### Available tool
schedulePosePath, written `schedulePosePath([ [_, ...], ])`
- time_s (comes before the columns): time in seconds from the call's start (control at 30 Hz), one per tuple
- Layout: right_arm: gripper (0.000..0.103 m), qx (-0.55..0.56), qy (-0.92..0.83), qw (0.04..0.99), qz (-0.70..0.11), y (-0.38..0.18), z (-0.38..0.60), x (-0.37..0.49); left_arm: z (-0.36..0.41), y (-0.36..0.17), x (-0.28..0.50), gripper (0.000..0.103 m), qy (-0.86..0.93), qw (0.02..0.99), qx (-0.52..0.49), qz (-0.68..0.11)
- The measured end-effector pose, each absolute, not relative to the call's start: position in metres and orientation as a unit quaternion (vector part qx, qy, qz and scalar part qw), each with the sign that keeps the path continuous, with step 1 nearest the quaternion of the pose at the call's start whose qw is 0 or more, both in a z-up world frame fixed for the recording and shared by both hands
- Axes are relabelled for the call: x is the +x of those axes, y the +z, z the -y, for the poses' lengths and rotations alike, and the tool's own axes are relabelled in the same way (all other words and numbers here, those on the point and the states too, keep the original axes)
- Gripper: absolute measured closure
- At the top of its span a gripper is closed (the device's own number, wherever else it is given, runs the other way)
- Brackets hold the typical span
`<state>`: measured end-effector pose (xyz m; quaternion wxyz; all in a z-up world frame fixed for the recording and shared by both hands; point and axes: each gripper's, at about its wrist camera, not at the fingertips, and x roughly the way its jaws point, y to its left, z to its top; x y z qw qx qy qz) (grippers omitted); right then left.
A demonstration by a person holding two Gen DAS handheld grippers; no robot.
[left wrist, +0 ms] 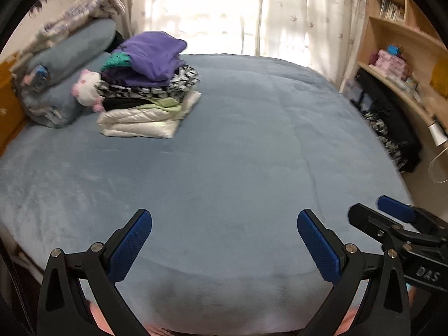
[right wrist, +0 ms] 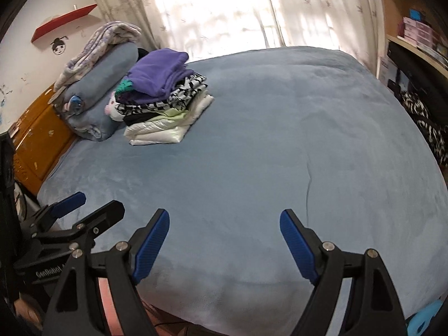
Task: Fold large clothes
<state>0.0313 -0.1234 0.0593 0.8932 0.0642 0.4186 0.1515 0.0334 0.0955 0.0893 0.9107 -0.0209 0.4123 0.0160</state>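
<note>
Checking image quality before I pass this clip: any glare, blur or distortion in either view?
Left wrist view: the window behind the curtains is blown out white, the shelves at the right edge are smeared, the bed bulges from fisheye. Right wrist view: the same window glare, sharper overall, the clothes stack readable, dark vignette in the corners.

Both grippers tilt downward, side by side. The left gripper (left wrist: 224, 240) holds its jaws spread wide with nothing between them. The right gripper (right wrist: 224, 238) does likewise, its blue pads (right wrist: 152, 245) bare.
</note>
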Motion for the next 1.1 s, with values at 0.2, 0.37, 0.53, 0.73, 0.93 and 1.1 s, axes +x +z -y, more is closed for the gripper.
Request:
schedulePosePath([
  [0.2,0.021,0.08,0.137,0.895,-0.417,0.04,0.122,0.025,-0.099,0.074,0.031,0.001,0.033,0.907,-0.026,-0.418],
  [0.37,0.021,0.068,0.128,0.898,-0.417,0.031,0.119,0.019,-0.097,0.067,0.027,0.001,0.044,0.906,-0.007,-0.421],
  [0.53,0.021,0.061,0.123,0.898,-0.417,0.026,0.117,0.015,-0.099,0.059,0.029,0.001,0.042,0.898,-0.01,-0.437],
  [0.73,0.021,0.06,0.123,0.896,-0.422,0.022,0.119,0.015,-0.099,0.053,0.03,0.001,0.041,0.893,-0.015,-0.447],
  [0.93,0.021,0.062,0.123,0.897,-0.42,0.02,0.121,0.015,-0.1,0.052,0.03,0.001,0.042,0.892,-0.016,-0.449],
  [1.1,0.021,0.068,0.126,0.894,-0.425,0.019,0.121,0.015,-0.099,0.05,0.031,0.001,0.043,0.889,-0.017,-0.455],
])
